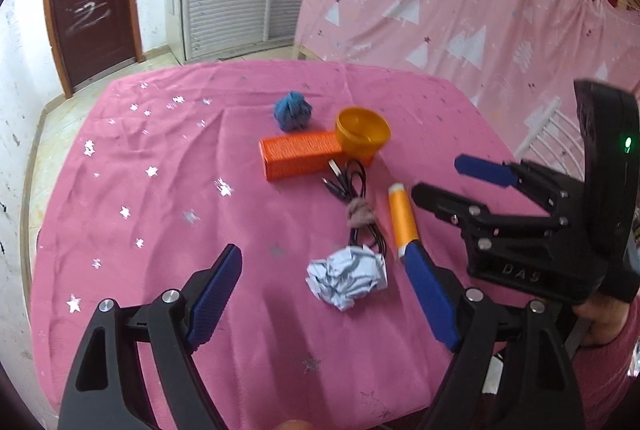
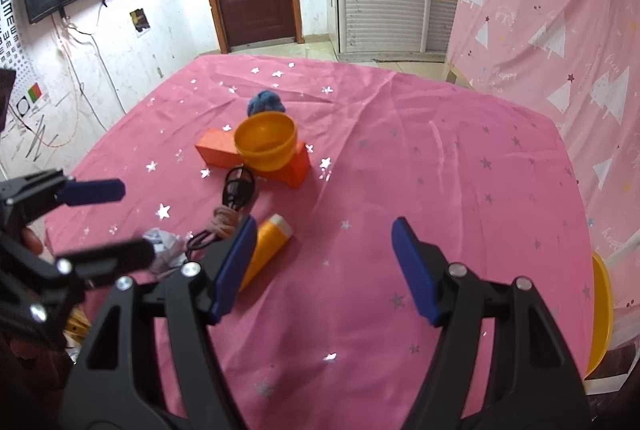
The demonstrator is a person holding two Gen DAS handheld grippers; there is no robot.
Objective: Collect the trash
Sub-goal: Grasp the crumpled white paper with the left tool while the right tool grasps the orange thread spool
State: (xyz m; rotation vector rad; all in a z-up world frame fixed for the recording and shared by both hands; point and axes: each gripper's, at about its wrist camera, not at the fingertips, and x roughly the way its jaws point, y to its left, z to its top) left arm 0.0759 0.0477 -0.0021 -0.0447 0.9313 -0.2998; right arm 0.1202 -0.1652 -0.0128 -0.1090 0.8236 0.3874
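My wide-open, empty left gripper (image 1: 324,294) frames the crumpled paper ball (image 1: 347,280) at twelve o'clock, nearer than my equally open, empty right gripper (image 2: 324,270).

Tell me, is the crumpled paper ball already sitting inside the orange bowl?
No, the crumpled paper ball lies on the tablecloth, apart from the orange bowl.

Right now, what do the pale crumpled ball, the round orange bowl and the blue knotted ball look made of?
Pale crumpled ball: paper, matte, going by its sharp creases and facets.
Round orange bowl: likely plastic; smooth thin wall with a slight sheen.
Blue knotted ball: yarn or knitted fabric, matte and fuzzy, with visible twisted strands.
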